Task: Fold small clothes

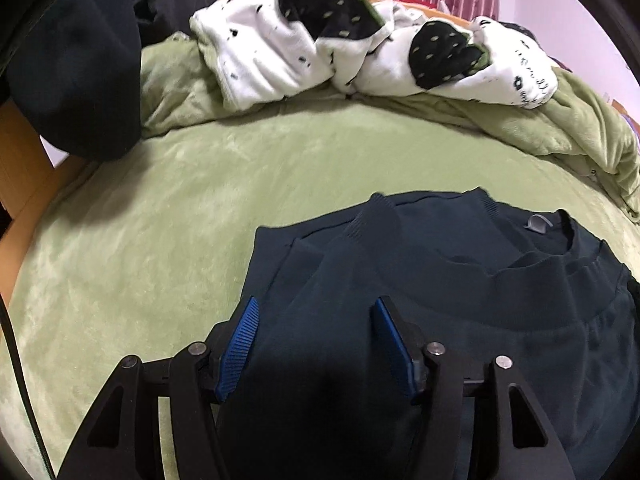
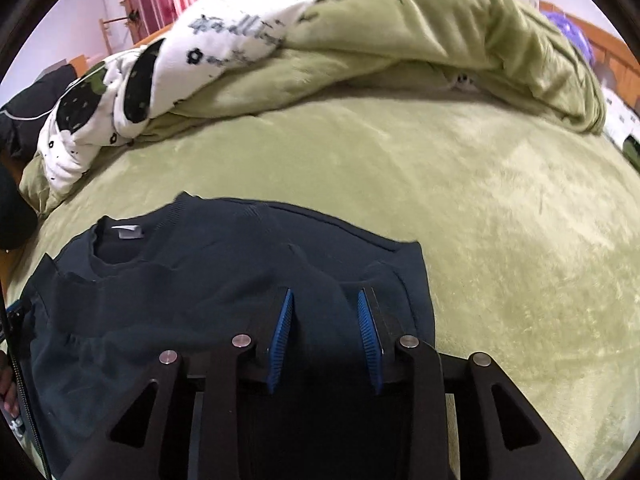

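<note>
A dark navy sweatshirt (image 1: pixel 460 280) lies partly folded on the green bed cover, neck opening and label toward the far side. It also shows in the right wrist view (image 2: pixel 208 280). My left gripper (image 1: pixel 314 304) is open, its blue pads (image 1: pixel 240 344) standing apart just above the sweatshirt's left part, holding nothing. My right gripper (image 2: pixel 325 298) is open over the sweatshirt's right part, blue pads (image 2: pixel 282 336) apart with dark cloth showing between them.
A white-and-black patterned blanket (image 1: pixel 360 52) and bunched green quilt (image 2: pixel 440 40) lie along the far side of the bed. A dark garment (image 1: pixel 72 72) hangs at far left by the wooden bed frame (image 1: pixel 24 168). Green cover (image 2: pixel 500 220) stretches to the right.
</note>
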`<state>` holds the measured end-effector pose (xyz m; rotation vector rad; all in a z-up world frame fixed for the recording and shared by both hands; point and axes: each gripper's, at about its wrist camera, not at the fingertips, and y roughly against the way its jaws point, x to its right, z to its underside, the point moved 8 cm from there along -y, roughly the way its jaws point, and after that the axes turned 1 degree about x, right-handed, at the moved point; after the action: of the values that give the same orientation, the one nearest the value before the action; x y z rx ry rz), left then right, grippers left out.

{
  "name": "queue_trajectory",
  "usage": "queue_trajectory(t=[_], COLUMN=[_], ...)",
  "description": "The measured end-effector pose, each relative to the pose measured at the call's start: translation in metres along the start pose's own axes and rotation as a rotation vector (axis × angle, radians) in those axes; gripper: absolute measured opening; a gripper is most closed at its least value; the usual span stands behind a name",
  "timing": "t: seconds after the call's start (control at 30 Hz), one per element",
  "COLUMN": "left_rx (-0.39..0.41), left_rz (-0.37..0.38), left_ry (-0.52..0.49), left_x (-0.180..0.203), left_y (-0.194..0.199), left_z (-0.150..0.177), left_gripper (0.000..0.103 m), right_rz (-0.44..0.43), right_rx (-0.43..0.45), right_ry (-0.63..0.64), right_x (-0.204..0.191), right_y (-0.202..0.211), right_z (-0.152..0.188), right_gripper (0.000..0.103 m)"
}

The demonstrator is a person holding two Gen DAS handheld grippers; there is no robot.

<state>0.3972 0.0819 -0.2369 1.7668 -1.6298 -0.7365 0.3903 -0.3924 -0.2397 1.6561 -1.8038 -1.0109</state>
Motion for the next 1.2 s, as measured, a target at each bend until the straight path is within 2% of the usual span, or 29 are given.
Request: queue_trajectory(t=[0.13,0.23,0.27,0.3,0.33,0.37,0.5,0.63,0.77,0.83,1.07,1.2], left_rx=[0.003,0.018,0.026,0.040,0.051,0.073,0.089,0.075,0.053,0.047,0.047,0.078], left_rz=[0.003,0.005,0.004,0.008,0.014,0.022,0.053,0.032,0.024,0.022,0.017,0.008], left_ry=[-0.006,-0.017,-0.017,-0.016,-0.012,0.006,0.060,0.040,0.034,0.031,0.029,0.024], left_x=[0.001,0.004,0.004,0.004,0.003,0.000,-0.010,-0.007,-0.008,-0.007,-0.008,-0.014], left_y=[-0.007,-0.006,-0.005,-0.003,-0.001,0.004,0.007,0.004,0.003,0.004,0.027,0.059], left_z=[0.008,0.007,0.006,0.005,0.004,0.002,0.000,0.002,0.003,0.003,0.006,0.006], left_gripper=[0.045,0.027,0.015,0.011,0.010,0.009,0.009,0.009,0.013,0.014,0.028,0.044], right_rz=[-0.011,0.007,0.016,0.013,0.003,0.007,-0.002,-0.001,0.070,0.077,0.058,0.014], right_rx=[-0.011,-0.011,-0.006,0.003,0.008,0.027,0.105,0.028,0.029,0.036,0.053,0.063], right_ry=[0.027,0.086,0.101,0.116,0.130,0.139,0.063,0.032,0.093,0.100,0.100,0.098], right_x=[-0.006,-0.017,-0.020,-0.023,-0.026,-0.027,-0.008,0.005,-0.003,-0.006,-0.031,-0.063], right_y=[-0.011,-0.016,-0.017,-0.017,-0.017,-0.014,0.002,-0.016,-0.016,-0.010,0.023,0.048], right_z=[0.004,0.006,0.006,0.005,0.005,0.003,-0.012,-0.005,-0.002,-0.002,0.009,0.021], right_gripper=[0.038,0.036,0.031,0.012,0.008,0.007,0.005,0.006,0.008,0.014,0.032,0.037])
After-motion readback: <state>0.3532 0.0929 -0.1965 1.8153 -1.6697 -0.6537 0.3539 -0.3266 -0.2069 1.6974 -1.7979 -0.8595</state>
